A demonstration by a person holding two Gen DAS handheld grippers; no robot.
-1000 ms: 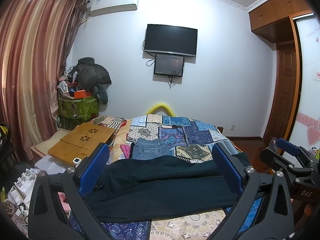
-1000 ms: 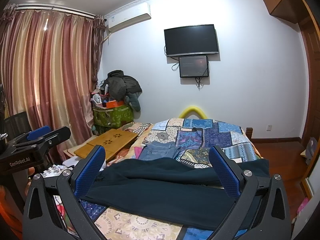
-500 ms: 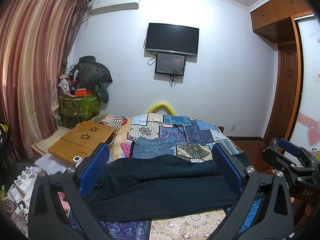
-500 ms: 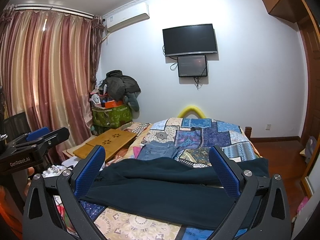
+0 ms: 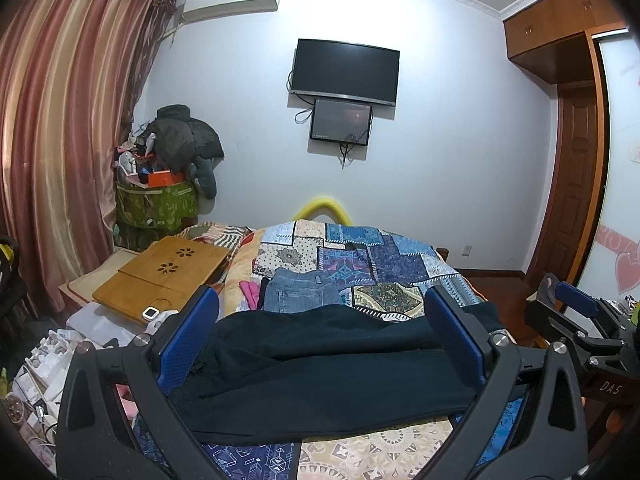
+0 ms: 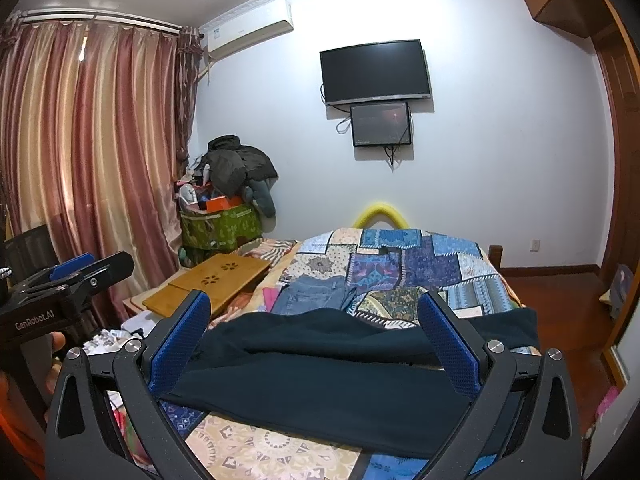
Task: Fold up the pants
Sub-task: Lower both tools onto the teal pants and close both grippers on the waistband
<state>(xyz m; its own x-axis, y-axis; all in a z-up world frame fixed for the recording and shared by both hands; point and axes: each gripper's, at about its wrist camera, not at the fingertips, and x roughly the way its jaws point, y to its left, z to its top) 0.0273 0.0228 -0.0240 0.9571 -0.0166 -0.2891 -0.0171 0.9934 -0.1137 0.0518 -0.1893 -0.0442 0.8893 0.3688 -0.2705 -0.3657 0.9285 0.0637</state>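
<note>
Pants (image 5: 320, 364) in a dark, soft cloth are lying crosswise on the patchwork bed (image 5: 384, 272), stretched flat along its near edge, just in front of the folded jeans (image 5: 300, 294) that are sitting further up the quilt. They are looking limp and fairly light, likely draping and sagging wherever they are lifted, and one long crease is already running along their length. Both tools are hovering above them with nothing held: the left tool (image 5: 320, 344) is standing with its blue pads wide apart, and the right tool (image 6: 314, 344) is likewise spread and clear of the cloth. Taking hold at the two ends, pinching a hem or waistband edge rather than the loose middle, is probably keeping the layers together best.
</note>
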